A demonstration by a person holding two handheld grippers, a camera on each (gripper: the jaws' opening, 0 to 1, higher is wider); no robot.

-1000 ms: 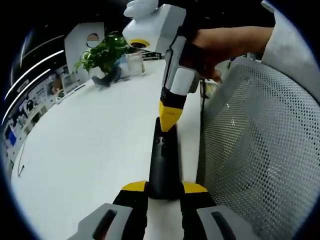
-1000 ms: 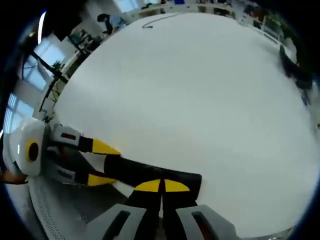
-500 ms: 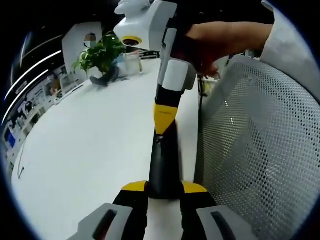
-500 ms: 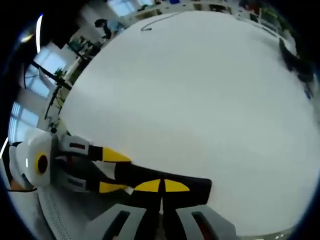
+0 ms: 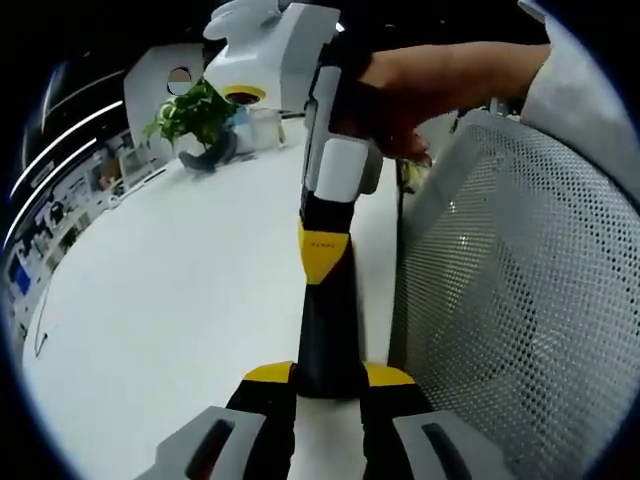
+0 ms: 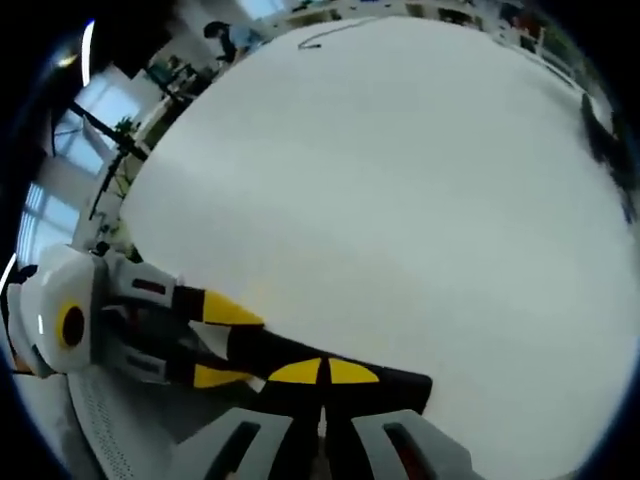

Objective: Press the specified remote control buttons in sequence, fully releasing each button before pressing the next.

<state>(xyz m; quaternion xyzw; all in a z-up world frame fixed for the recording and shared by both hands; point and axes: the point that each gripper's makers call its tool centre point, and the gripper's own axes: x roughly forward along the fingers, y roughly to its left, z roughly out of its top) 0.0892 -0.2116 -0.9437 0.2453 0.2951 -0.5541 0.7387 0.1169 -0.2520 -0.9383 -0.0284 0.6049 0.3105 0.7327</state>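
The remote point(image 5: 327, 335) is a long black bar lying near the edge of the white table point(image 5: 170, 290), and the left gripper point(image 5: 328, 377) has its yellow-tipped jaws pinched on the near end of it. From that gripper, the remote runs straight ahead, and the right gripper point(image 5: 322, 255) comes down onto its far half, tips pressed together and resting on the remote's top face. A hand point(image 5: 440, 95) grips the right gripper's white body, with a pale sleeve point(image 5: 590, 110) behind it.

In the right gripper view the same meeting shows from the other side: the right gripper point(image 6: 322, 372) has its jaws closed tip to tip over the remote point(image 6: 330, 375), and the left gripper point(image 6: 215, 340) reaches in from the left, clamped on the remote's other end.

Just to the right of the left gripper, a grey mesh chair back point(image 5: 510, 300) stands close against the table edge, leaving little room on that side. To the left and ahead of both grippers the tabletop is a wide open sweep. At its far end sit a potted plant point(image 5: 200, 110) and a dark object point(image 5: 210, 155) I can't make out.
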